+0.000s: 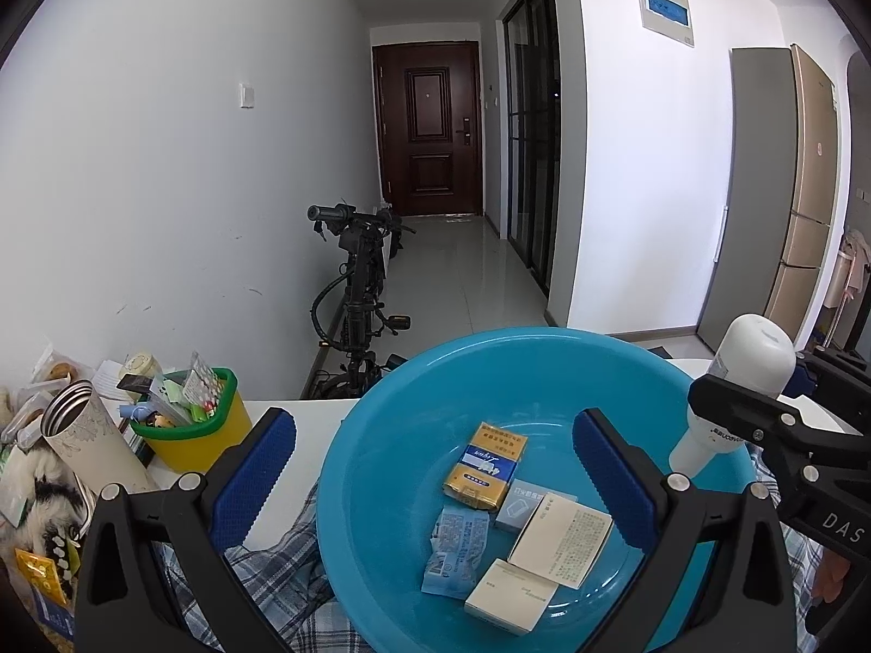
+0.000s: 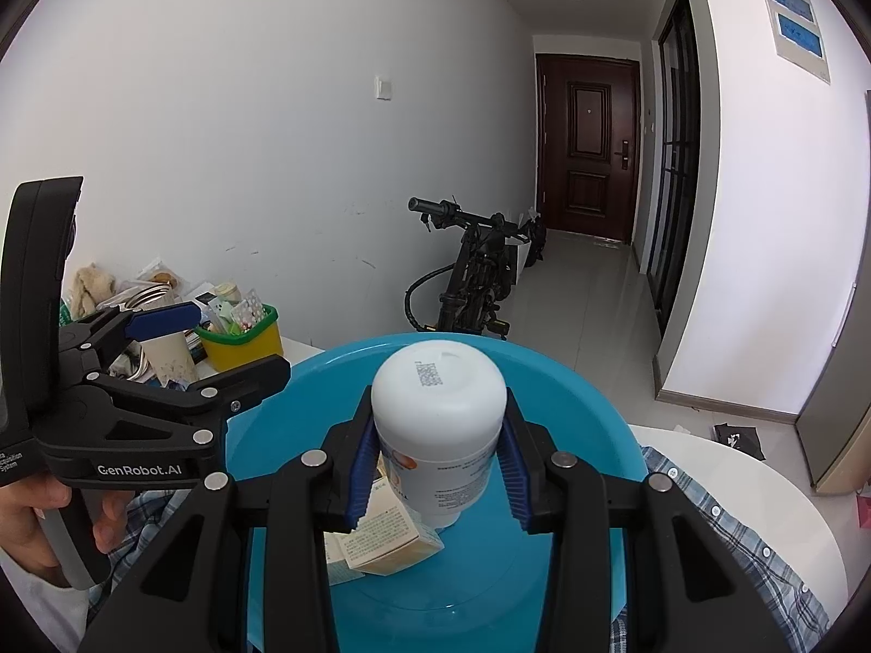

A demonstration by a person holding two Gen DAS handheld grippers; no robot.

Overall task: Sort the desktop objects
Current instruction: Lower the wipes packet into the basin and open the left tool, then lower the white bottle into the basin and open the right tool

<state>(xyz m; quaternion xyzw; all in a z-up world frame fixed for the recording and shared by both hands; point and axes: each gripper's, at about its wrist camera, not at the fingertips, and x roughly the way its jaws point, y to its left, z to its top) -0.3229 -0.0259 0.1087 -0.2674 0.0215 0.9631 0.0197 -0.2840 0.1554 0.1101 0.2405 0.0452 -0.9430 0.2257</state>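
A blue basin holds several small items: a yellow and blue box, a blue-white packet, a small grey box and two cream boxes. My left gripper hangs over the basin, wide open with nothing between its blue pads. My right gripper is shut on a white bottle, base pointing away, tilted above the basin. In the left wrist view the bottle hangs over the basin's right rim. The left gripper shows at left, held by a hand.
A yellow tub with a green rim, full of small things, stands left of the basin beside a metal flask and clutter. Plaid cloth lies under the basin on the white table. A bicycle leans against the wall beyond.
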